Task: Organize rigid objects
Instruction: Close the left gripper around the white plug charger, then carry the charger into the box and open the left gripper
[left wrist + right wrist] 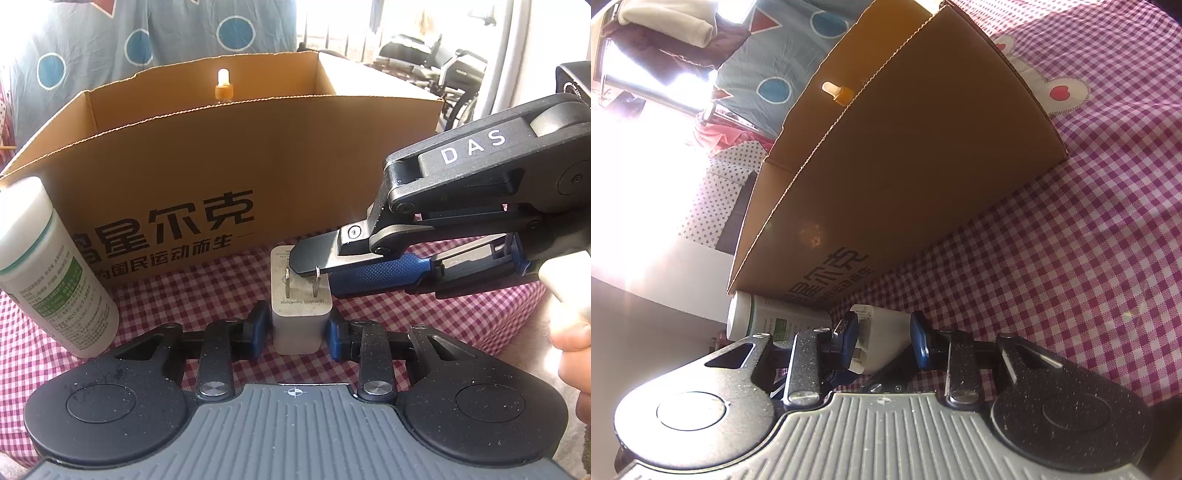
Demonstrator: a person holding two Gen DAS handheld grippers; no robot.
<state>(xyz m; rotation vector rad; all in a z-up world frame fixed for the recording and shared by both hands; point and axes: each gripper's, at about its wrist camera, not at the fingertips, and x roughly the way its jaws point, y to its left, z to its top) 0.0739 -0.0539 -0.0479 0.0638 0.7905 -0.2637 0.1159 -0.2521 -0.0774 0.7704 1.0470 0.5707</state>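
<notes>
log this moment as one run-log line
stage: charger handover | left gripper: shut on white charger | right gripper: closed on its prong end | box: dropper bottle inside | white bottle: outside

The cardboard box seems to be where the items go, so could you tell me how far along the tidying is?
Done: a small dropper bottle already stands inside the cardboard box. In hand: the white charger is clamped by both the left gripper and the right gripper, outside the box. Left: the charger and the white bottle on the checked cloth are not yet boxed.

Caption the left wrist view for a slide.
Two hand-held grippers clamp a white charger before a cardboard box.
</notes>
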